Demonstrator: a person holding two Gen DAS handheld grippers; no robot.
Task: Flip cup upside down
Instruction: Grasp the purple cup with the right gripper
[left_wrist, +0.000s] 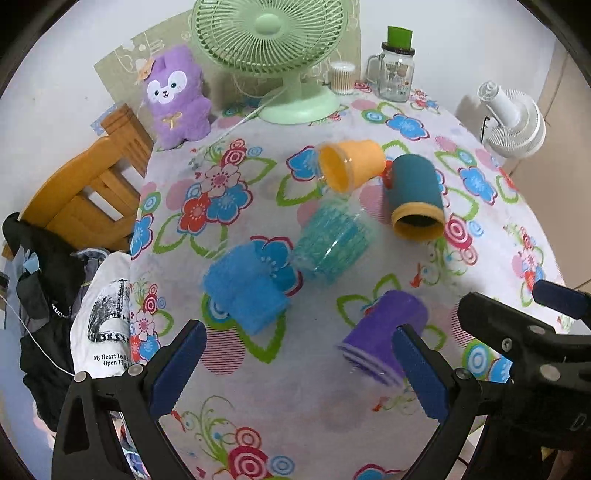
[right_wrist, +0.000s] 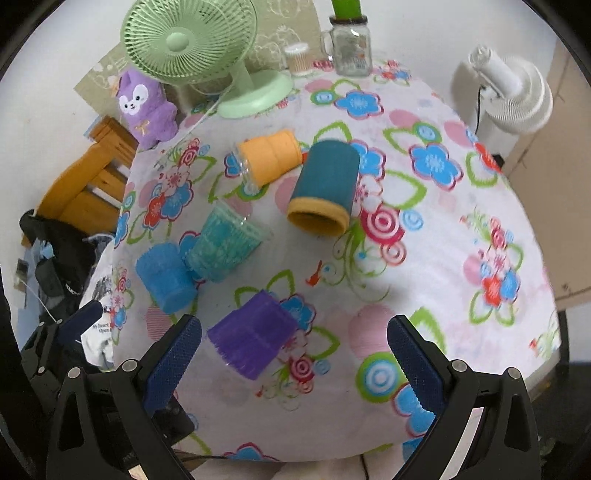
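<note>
Several cups lie on their sides on the flowered tablecloth (left_wrist: 295, 424): an orange cup (left_wrist: 351, 164), a dark teal cup with an orange rim (left_wrist: 415, 197), a clear aqua cup (left_wrist: 334, 243), a blue cup (left_wrist: 245, 288) and a purple cup (left_wrist: 384, 338). My left gripper (left_wrist: 299, 373) is open and empty above the near table, the purple cup just beyond its right finger. My right gripper (right_wrist: 295, 363) is open and empty; the purple cup (right_wrist: 255, 338) lies just ahead between its fingers. The same cups show there: orange (right_wrist: 271, 157), teal (right_wrist: 325, 186), aqua (right_wrist: 223, 245), blue (right_wrist: 164, 278).
A green desk fan (left_wrist: 273, 51), a purple plush toy (left_wrist: 175, 98), a glass jar with a green cup on top (left_wrist: 397, 72) and a cotton-swab box (left_wrist: 341, 77) stand at the back. A wooden chair (left_wrist: 88, 192) with clothes stands left; a white fan (left_wrist: 513, 118) right.
</note>
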